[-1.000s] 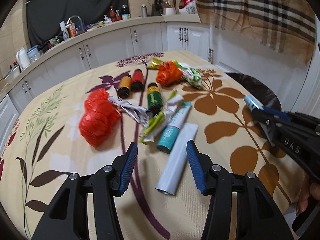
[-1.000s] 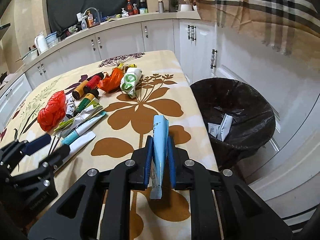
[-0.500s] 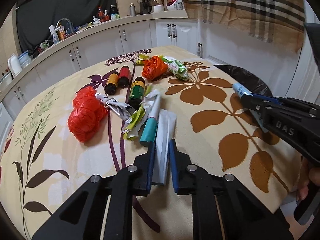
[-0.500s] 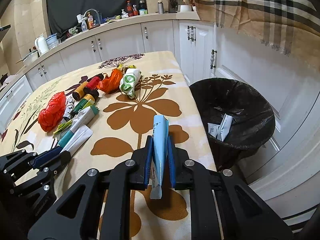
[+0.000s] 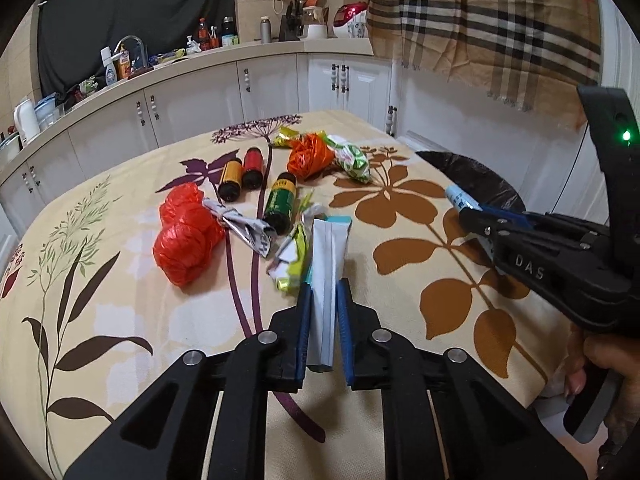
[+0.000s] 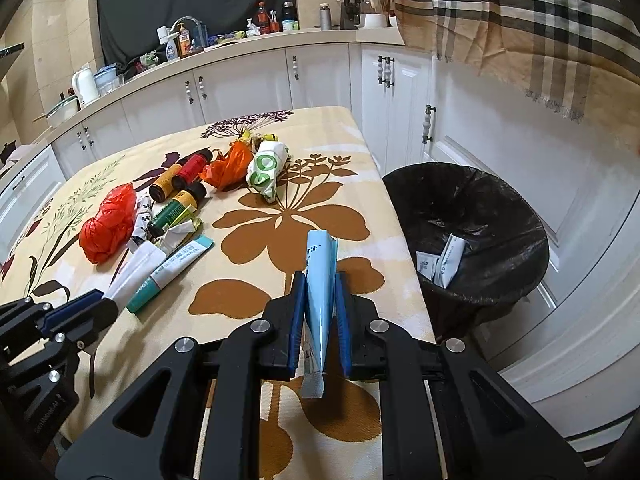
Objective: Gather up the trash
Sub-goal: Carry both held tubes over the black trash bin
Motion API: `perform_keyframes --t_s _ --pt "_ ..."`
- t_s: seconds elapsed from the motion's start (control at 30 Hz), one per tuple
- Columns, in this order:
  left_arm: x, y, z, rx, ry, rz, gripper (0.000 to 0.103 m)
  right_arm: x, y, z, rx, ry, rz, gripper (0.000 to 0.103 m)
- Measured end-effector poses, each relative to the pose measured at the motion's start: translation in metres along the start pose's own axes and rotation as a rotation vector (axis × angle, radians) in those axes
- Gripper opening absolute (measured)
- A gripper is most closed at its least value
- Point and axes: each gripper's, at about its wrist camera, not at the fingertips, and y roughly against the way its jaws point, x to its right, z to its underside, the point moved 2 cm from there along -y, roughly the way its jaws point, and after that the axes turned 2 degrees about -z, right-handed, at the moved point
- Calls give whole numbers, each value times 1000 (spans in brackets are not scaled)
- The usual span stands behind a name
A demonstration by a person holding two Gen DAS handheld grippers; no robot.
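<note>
My left gripper [image 5: 322, 300] is shut on a white flattened tube [image 5: 326, 276] and holds it just above the flowered table [image 5: 400, 216]. My right gripper [image 6: 320, 284] is shut on a light blue tube [image 6: 320, 276] over the table's right edge. A black-lined trash bin [image 6: 472, 240] stands on the floor right of the table, with white packets inside. Left on the table are a teal tube [image 6: 168, 272], red bags [image 5: 184, 236], an orange bag [image 5: 310, 156], a green-white wrapper [image 5: 352, 160] and three small bottles [image 5: 280, 204].
White cabinets [image 6: 320, 76] and a cluttered counter [image 6: 224, 40] run behind the table. A plaid cloth [image 6: 520, 20] hangs at the upper right. Crumpled paper [image 5: 248, 228] and a yellow-green wrapper [image 5: 292, 252] lie among the trash.
My left gripper went from open around the white tube to shut on it and lifted it off the table. My right gripper holds the blue tube as before.
</note>
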Motion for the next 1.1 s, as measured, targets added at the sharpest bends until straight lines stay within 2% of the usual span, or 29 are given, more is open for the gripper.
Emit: perform_keyframes --t_s 0.37,0.63,0.83,1.1 --pt "9 -3 -31 86 0 6 14 14 5 -17 37 -10 38 15" --pt "29 -22 -72 158 1 14 14 48 7 -46 108 -29 121 15" --pt "54 -42 -98 178 -22 38 14 82 3 -71 165 -40 195 15" --pt "92 -81 -130 171 -65 56 14 120 -21 -89 172 -58 265 15"
